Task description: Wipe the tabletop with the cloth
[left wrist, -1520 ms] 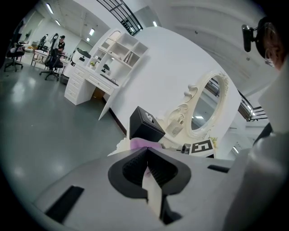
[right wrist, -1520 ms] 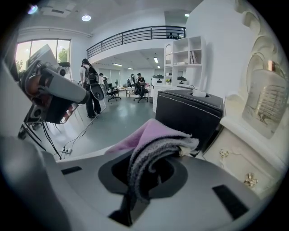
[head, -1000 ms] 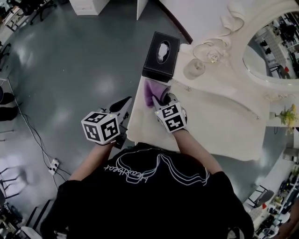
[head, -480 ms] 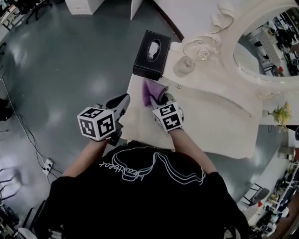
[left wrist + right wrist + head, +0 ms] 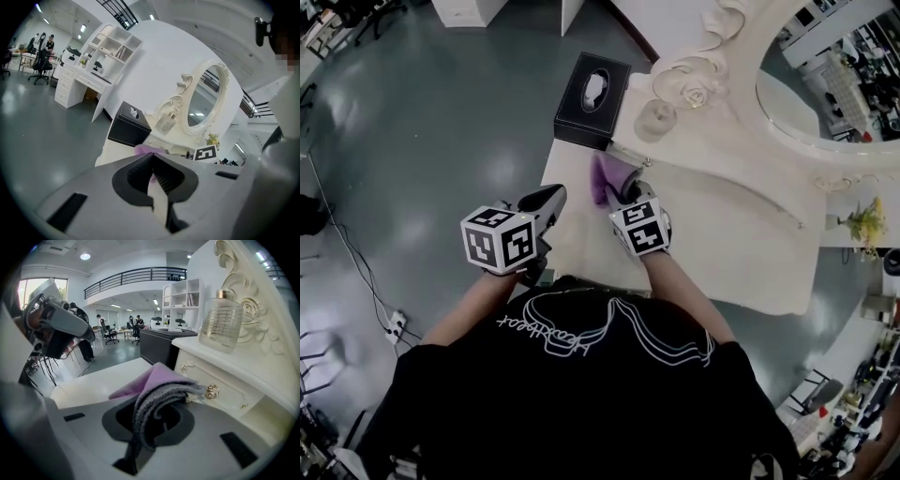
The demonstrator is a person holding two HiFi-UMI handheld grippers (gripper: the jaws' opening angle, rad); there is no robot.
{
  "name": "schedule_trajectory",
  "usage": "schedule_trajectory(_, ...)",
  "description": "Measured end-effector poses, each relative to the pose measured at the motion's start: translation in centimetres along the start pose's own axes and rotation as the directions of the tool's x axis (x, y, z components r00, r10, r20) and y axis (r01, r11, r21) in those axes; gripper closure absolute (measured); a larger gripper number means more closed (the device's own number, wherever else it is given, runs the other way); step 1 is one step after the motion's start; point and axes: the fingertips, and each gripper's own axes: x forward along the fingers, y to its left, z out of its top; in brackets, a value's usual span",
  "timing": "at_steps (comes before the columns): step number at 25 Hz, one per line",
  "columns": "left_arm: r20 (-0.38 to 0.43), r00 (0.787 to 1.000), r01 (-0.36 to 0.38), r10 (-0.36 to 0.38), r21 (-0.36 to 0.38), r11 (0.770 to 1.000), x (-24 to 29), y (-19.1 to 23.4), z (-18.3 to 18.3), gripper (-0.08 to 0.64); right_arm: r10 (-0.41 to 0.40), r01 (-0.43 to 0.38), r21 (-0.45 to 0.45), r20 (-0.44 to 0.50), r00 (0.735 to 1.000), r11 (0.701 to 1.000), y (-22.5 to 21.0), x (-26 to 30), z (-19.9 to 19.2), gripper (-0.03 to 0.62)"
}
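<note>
Cloth (image 5: 602,176), purple and bunched, rests on the cream tabletop (image 5: 731,244) near the black tissue box (image 5: 592,87), pinched in my right gripper (image 5: 623,195). My left gripper (image 5: 546,201), jaws pressed together and empty, hangs at the table's left edge.

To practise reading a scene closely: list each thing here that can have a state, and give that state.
cloth: bunched, clamped by right gripper.
right gripper: shut on cloth.
left gripper: shut, empty.
tissue box: tissue poking from its slot.
bottle: upright, capped.
drawer: closed.
</note>
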Motion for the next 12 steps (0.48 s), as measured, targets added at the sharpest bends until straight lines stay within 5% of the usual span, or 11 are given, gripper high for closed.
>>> schedule_trajectory(12, 0.03, 0.999, -0.022, 0.022, -0.01, 1.0, 1.0, -2.9, 0.4, 0.555, -0.009, 0.009, -0.022, -0.006, 1.0, 1.0, -2.1, -2.2, -1.9, 0.537)
